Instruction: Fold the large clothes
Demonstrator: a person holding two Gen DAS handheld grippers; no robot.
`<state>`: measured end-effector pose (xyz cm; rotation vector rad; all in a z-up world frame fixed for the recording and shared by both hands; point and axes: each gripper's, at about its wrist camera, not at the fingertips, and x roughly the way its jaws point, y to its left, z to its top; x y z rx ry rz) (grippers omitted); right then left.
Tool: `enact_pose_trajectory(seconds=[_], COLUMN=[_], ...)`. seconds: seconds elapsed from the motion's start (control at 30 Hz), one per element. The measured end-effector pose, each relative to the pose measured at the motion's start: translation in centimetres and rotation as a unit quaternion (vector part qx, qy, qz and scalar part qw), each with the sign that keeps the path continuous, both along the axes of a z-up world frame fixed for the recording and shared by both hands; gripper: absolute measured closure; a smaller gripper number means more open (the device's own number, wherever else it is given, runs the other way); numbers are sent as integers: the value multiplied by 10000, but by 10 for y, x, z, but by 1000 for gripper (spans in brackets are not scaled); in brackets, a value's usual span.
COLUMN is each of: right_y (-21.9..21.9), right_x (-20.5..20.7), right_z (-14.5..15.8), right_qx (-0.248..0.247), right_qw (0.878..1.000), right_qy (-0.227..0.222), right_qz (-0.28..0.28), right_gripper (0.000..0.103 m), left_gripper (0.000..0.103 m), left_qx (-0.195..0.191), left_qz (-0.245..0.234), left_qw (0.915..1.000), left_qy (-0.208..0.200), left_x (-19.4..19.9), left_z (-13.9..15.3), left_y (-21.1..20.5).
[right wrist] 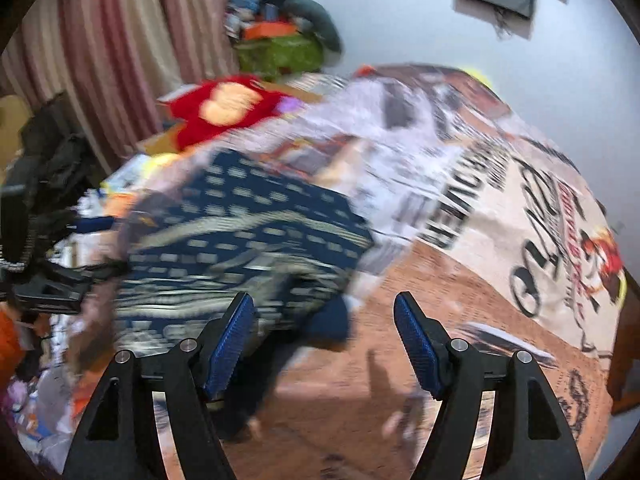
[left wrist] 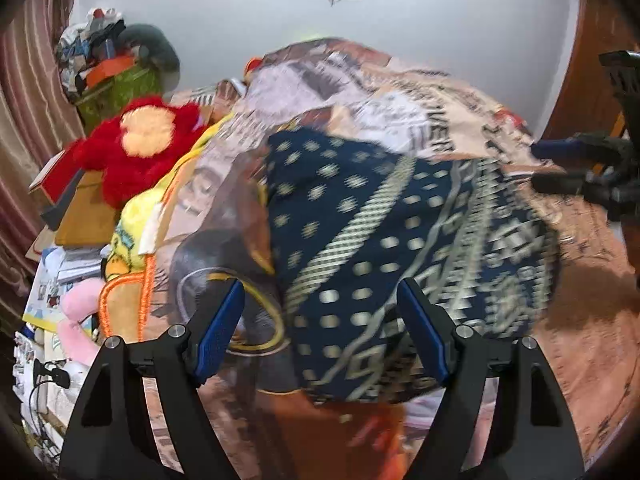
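Left wrist view: blurred frame
Left hand-held gripper (left wrist: pixel 320 338): jaws spread wide, blue pads apart, nothing pinched between them
Cloth (left wrist: pixel 400 248): dark blue with pale dots and woven bands, lies in a rumpled heap on the bed, near edge reaches up between the two open fingers; not gripped
Bed cover (left wrist: pixel 400 92): brown and cream print with big lettering, under the cloth and spreading behind it to the wall
Right hand-held gripper (left wrist: pixel 568 168): seen at right edge, over the far right side of the cloth; jaw gap hard to read here
Red plush toy (left wrist: pixel 140 152): left of the bed, on piled boxes
Green bag (left wrist: pixel 120 92): behind the toy, stuffed with clutter
Curtain (left wrist: pixel 28 92): striped, far left

Right wrist view: heavy motion blur
Right hand-held gripper (right wrist: pixel 324 344): jaws wide apart, empty; bed cover (right wrist: pixel 500 200) shows through the gap
Cloth (right wrist: pixel 240 248): left and centre of the bed, its near corner just beside the left finger, touching or not cannot tell
Left hand-held gripper (right wrist: pixel 68 276): black shape at left edge, next to the cloth's far side
Red plush toy (right wrist: pixel 228 104): beyond the cloth
Curtain (right wrist: pixel 112 40): upper left
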<state>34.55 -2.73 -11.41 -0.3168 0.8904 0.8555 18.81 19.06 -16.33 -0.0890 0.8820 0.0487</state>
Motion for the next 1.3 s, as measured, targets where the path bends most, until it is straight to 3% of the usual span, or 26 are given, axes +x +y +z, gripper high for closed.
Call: enact_pose_trajectory(seconds=[0.17,0.33,0.5,0.63,0.77,0.97,1.17,1.3], right_y=[25,15,-19,-30,-39,-60,-76,-85], right_x=[-37,-42,-26,-34,-46,-73,-121,-156], right_z=[-14,-45,-35,-16,14,84,155,188], right_qx=[-188,-724,-326,-362,-273,689,1624,2001], right_qw=[9991,9970,9979,9986,9985,9924,9719,9568], right_qy=[110,143,530,247,-210,-689,-1435,-1877], right_qz=[368,228,-167,-306,-428,-745,-919,-961], right_gripper=[32,32,30,30,30,30,30,30], left_gripper=[25,24,24,24,24,24,24,24], left_qx=[9,129,140,158,29,-168,17,206], left_qz=[-175,-39,421,723,901,764,443,478], left_qw=[9996,9990,9975,9963,9959,9896,9732,9610], left_qy=[198,422,546,440,-73,-1209,-2256,-2716], left_x=[3,-3,-17,-31,-47,-69,-103,-128], left_z=[-11,-26,-22,-2,41,124,199,231], left_y=[-26,-21,3,15,13,-16,-58,-81])
